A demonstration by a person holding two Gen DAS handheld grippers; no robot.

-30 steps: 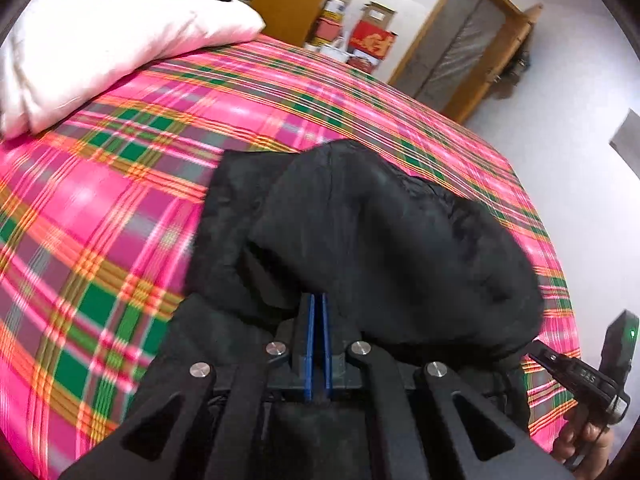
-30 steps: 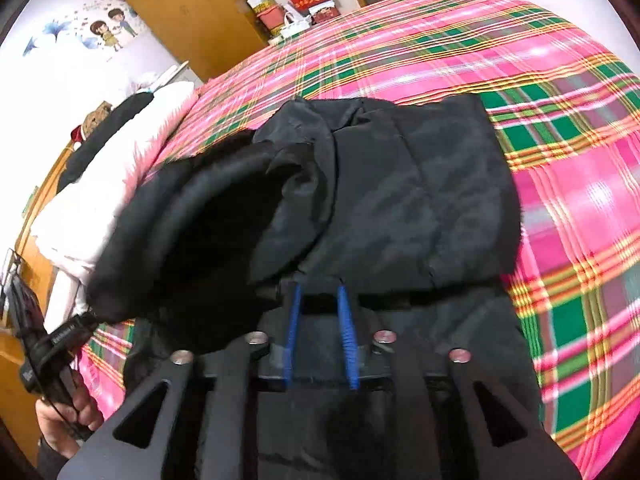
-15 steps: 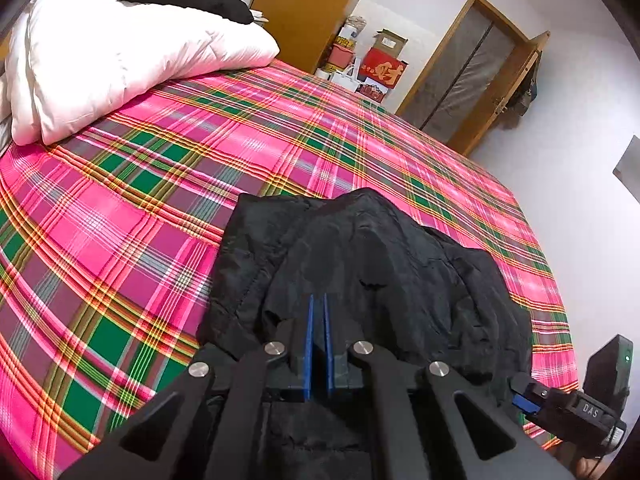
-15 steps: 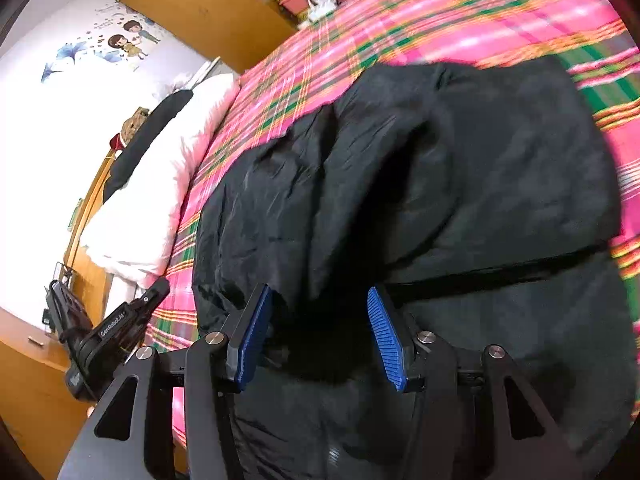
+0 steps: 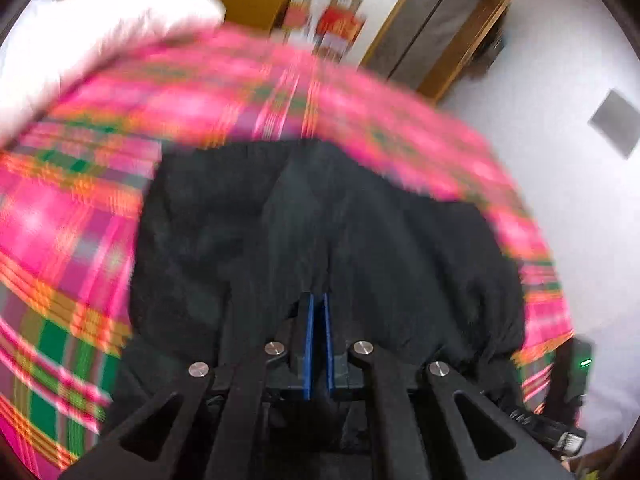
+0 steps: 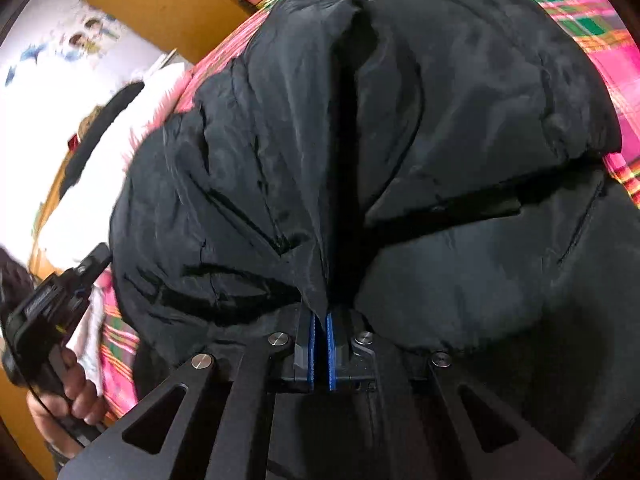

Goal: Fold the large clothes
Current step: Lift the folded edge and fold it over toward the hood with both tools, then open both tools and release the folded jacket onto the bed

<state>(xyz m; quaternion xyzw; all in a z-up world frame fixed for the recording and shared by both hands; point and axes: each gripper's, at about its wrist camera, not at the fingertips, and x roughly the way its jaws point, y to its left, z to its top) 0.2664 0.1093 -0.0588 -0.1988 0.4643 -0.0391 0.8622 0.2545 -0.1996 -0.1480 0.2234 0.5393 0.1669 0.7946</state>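
Note:
A black padded jacket (image 5: 360, 240) lies partly folded on a pink plaid bed cover (image 5: 60, 220). My left gripper (image 5: 317, 300) is shut, and the cloth gathers into its blue pads at the near edge; this view is motion-blurred. In the right wrist view the jacket (image 6: 440, 120) fills the frame. My right gripper (image 6: 321, 320) is closing tight on a thin fold of it, with fabric showing between the pads. A hand (image 6: 72, 388) holds the left gripper's body (image 6: 52, 308) at the jacket's left edge.
A white duvet (image 5: 80, 40) with a dark pillow lies at the head of the bed. A wooden wardrobe (image 6: 160, 8), red boxes (image 5: 340, 16) and a wood-framed door (image 5: 432, 40) stand beyond the bed. White wall lies to the right.
My right gripper opened wide, sank onto the jacket and closed on a fold. The left gripper stayed shut and moved; the flap it held up now lies flat on the jacket.

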